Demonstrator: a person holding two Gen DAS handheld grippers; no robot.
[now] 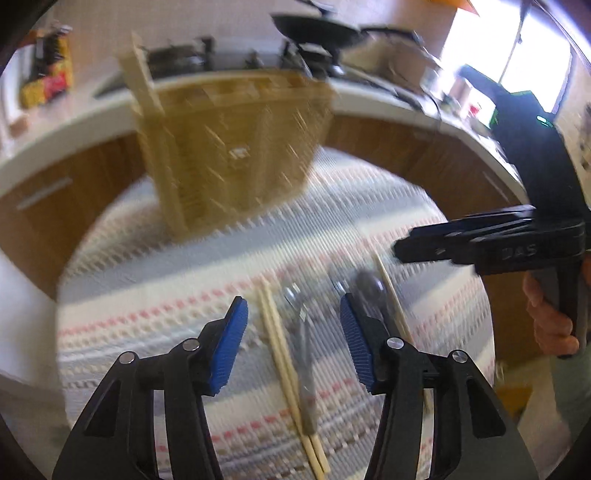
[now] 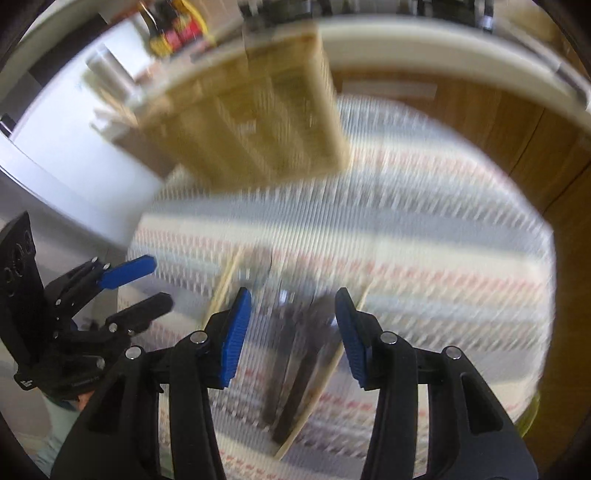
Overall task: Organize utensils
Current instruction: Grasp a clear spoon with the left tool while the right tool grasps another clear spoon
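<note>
Utensils lie on a striped placemat [image 1: 184, 295]: a pair of wooden chopsticks [image 1: 284, 362], a metal fork [image 1: 304, 354], a metal spoon [image 1: 369, 288] and another single chopstick [image 1: 393, 302]. My left gripper [image 1: 293, 343] is open and empty, hovering above the chopsticks and fork. My right gripper [image 2: 291, 332] is open and empty above the dark metal utensils [image 2: 291, 369] and a chopstick [image 2: 225, 288]. A wooden utensil holder [image 1: 236, 147] with compartments stands at the mat's far side; it also shows in the right wrist view [image 2: 255, 122]. Both views are motion-blurred.
The right gripper's body [image 1: 498, 243] shows at the right of the left wrist view, the left gripper [image 2: 125, 291] at the left of the right wrist view. A kitchen counter [image 1: 388, 96] with a pan [image 1: 317, 29] lies behind. Wooden cabinets [image 2: 517, 122] stand beyond the table.
</note>
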